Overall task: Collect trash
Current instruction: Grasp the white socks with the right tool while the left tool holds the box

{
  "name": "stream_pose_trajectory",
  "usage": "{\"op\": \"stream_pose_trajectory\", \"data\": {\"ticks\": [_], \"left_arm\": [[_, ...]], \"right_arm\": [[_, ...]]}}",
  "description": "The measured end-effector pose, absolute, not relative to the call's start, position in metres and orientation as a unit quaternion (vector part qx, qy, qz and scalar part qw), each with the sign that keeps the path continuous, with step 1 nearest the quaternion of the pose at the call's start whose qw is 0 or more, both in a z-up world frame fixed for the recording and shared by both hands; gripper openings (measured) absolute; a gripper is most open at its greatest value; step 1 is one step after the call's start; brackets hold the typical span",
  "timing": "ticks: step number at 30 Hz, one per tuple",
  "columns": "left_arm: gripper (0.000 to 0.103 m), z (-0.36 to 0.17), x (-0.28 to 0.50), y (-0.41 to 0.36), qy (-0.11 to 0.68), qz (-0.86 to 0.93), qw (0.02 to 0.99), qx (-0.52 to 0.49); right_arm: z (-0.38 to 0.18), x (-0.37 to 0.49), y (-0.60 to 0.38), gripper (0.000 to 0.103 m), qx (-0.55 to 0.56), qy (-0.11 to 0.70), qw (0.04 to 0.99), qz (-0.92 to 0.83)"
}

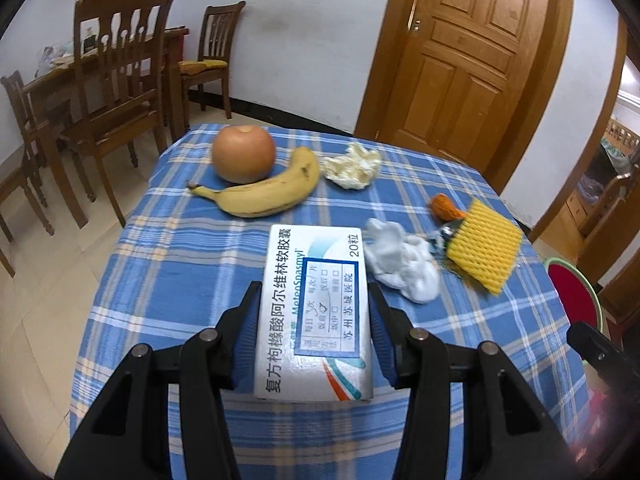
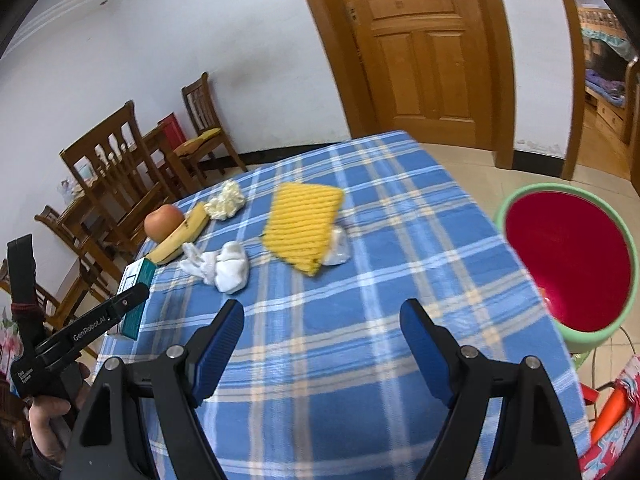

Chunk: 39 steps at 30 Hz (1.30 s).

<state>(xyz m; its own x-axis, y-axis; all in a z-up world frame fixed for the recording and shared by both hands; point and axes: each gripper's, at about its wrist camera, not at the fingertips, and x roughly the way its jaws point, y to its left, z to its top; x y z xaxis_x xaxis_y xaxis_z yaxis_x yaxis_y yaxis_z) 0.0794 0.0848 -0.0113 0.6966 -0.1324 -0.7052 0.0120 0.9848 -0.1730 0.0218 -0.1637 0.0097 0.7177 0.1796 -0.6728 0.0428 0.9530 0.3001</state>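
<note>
Left gripper [image 1: 314, 300]: nearest the left wrist camera, jaws closed on the long sides of the medicine box [image 1: 316, 312], blue pads pressed against both of its edges.
Medicine box: white carton with Chinese print and a blue-framed label, held lengthways between the jaws, above the near part of the counter [image 1: 180, 264]; in the right wrist view its teal end [image 2: 136, 300] shows at the counter's left edge.
Right gripper [image 2: 322, 316]: jaws spread wide with nothing between them, above bare checked cloth.
Counter: covered by a blue plaid cloth [image 2: 380, 280].
White tissue wad [image 1: 402, 266]: crumpled, lying just right of the box's far end.
Yellow foam net [image 1: 484, 250]: flat ribbed sleeve, right of the tissue wad, lying partly over a clear wrapper [image 2: 338, 250].
Orange peel [image 1: 444, 206]: small piece just beyond the foam net.
Cream paper ball [image 1: 352, 166]: crumpled, at the far side, just right of the banana's tip.
Banana [image 1: 264, 192]: lying across the far left, touching the apple [image 1: 243, 154] behind it.
Bin [image 2: 568, 268]: red inside with a pale green rim, on the floor beside the counter's right edge.
Hand [image 2: 48, 420]: grips the left gripper's handle, low left in the right wrist view.
Background: wooden chairs [image 1: 116, 76] by the wall, a wooden door [image 1: 468, 48] shut.
</note>
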Motion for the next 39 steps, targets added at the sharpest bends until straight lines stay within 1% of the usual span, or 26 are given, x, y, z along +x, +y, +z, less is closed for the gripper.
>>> {"op": "stream_pose_trajectory", "data": {"ticks": [13,23,25,27,28,30,34,36,39], "left_arm": [[0.050,-0.025,0.088,0.143,0.390,-0.014,0.913,-0.120],[0.050,-0.028,0.090,0.144,0.391,-0.046,0.910,-0.131],[0.050,-0.028,0.090,0.142,0.388,-0.052,0.911,-0.131],[0.050,-0.028,0.089,0.142,0.386,-0.054,0.911,-0.132],[0.050,-0.028,0.089,0.142,0.386,-0.055,0.911,-0.133],[0.050,-0.028,0.089,0.142,0.388,-0.055,0.910,-0.133],[0.050,-0.030,0.090,0.140,0.392,-0.052,0.909,-0.130],[0.050,-0.030,0.091,0.139,0.393,-0.051,0.909,-0.131],[0.050,-0.029,0.090,0.138,0.393,-0.050,0.909,-0.132]], "right_arm": [[-0.001,0.083,-0.091,0.082,0.125,0.403,0.903,0.076],[-0.022,0.122,-0.057,0.082,0.094,0.430,0.895,0.074],[-0.027,0.128,-0.054,0.078,0.090,0.437,0.892,0.072],[-0.032,0.132,-0.051,0.066,0.088,0.444,0.889,0.069],[-0.034,0.134,-0.050,0.064,0.088,0.447,0.888,0.070],[-0.037,0.135,-0.049,0.053,0.092,0.450,0.885,0.076],[-0.040,0.133,-0.044,0.043,0.083,0.453,0.884,0.083],[-0.038,0.131,-0.044,0.034,0.080,0.451,0.884,0.087],[-0.035,0.125,-0.047,0.027,0.083,0.444,0.887,0.093]]}}
